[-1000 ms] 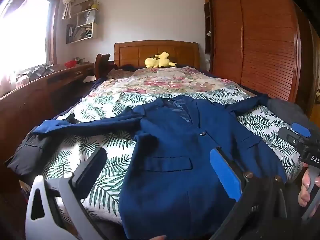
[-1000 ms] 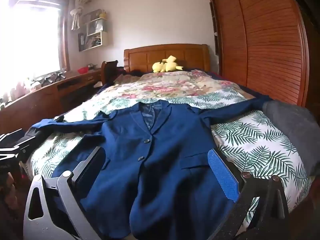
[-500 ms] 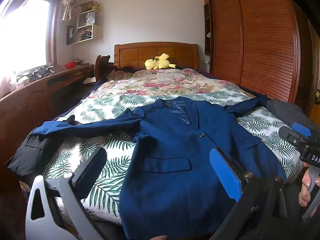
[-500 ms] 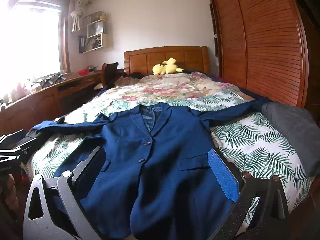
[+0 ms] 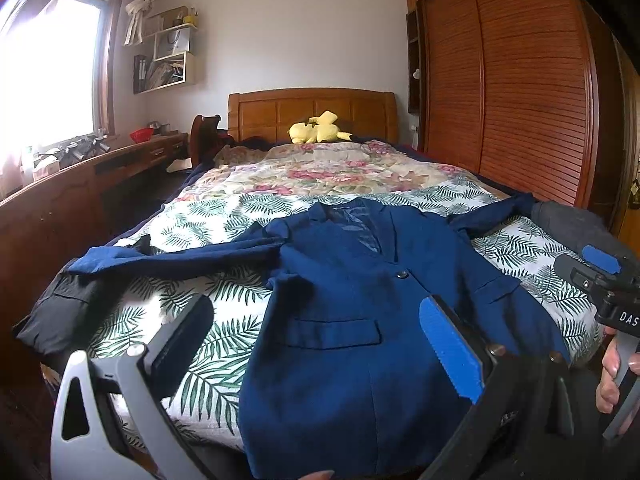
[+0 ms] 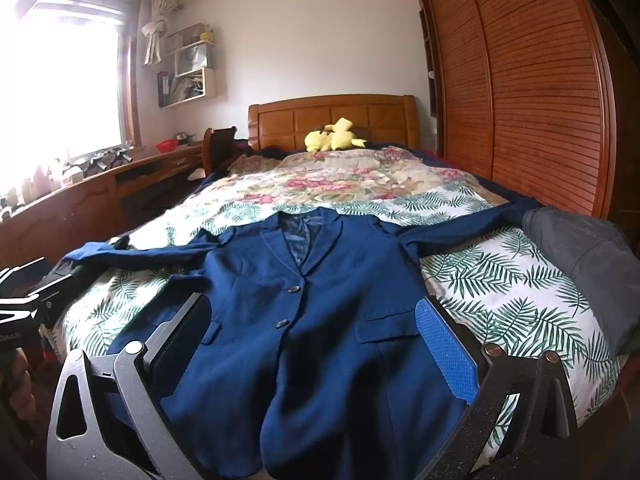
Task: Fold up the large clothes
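Observation:
A navy blue suit jacket [image 5: 352,300] lies flat and face up on the bed, buttoned, collar toward the headboard, both sleeves spread out sideways; it also shows in the right wrist view [image 6: 312,320]. My left gripper [image 5: 316,344] is open and empty, held above the jacket's lower left front. My right gripper [image 6: 312,340] is open and empty above the jacket's lower middle. The right gripper also appears at the right edge of the left wrist view [image 5: 600,276]. The hem hangs over the bed's foot edge.
The bed [image 5: 224,216] has a leaf-print sheet and a floral quilt [image 5: 320,168]. A yellow plush toy [image 5: 318,132] lies by the headboard. A wooden desk [image 5: 80,184] runs along the left, a wardrobe [image 5: 520,100] along the right. Dark grey clothes [image 6: 584,256] lie at the bed's right edge.
Both views have tilted slightly downward and drawn back a little; the jacket has not moved. Both grippers stay open.

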A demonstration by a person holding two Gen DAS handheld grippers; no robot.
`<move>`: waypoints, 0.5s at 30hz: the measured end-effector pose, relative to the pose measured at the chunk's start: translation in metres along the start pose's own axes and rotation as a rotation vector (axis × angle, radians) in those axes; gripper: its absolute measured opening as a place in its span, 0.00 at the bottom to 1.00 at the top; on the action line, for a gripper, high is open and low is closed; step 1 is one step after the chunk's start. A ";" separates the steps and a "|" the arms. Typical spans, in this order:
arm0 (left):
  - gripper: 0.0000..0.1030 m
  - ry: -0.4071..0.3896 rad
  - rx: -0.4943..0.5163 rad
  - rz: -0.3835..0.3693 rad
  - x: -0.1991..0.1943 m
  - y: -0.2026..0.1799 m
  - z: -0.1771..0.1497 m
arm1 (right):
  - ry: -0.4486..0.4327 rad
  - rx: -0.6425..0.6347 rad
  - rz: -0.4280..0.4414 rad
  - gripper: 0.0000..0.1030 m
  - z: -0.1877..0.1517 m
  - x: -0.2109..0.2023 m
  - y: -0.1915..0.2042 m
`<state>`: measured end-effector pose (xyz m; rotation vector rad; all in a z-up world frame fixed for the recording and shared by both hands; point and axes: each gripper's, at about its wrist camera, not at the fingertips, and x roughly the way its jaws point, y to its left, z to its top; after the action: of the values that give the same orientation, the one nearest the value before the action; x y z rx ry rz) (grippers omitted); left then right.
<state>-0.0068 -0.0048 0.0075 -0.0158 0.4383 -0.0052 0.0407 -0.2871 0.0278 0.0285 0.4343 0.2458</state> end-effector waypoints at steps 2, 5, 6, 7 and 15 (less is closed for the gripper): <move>1.00 -0.002 0.001 -0.001 0.000 -0.001 0.000 | 0.000 -0.001 0.000 1.00 0.000 0.000 0.000; 1.00 -0.005 0.003 -0.001 -0.001 -0.001 0.000 | -0.001 -0.001 0.001 1.00 0.000 0.000 0.000; 1.00 -0.006 0.003 -0.002 -0.002 -0.001 0.000 | 0.000 -0.001 0.000 1.00 0.000 0.000 0.000; 1.00 -0.007 0.003 -0.002 -0.002 -0.001 0.000 | -0.001 -0.002 0.001 1.00 0.000 0.000 0.000; 1.00 -0.009 0.004 -0.004 -0.002 -0.002 0.000 | -0.005 -0.002 -0.001 1.00 0.004 -0.003 0.002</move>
<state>-0.0087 -0.0065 0.0087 -0.0127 0.4292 -0.0101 0.0394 -0.2858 0.0324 0.0274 0.4287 0.2454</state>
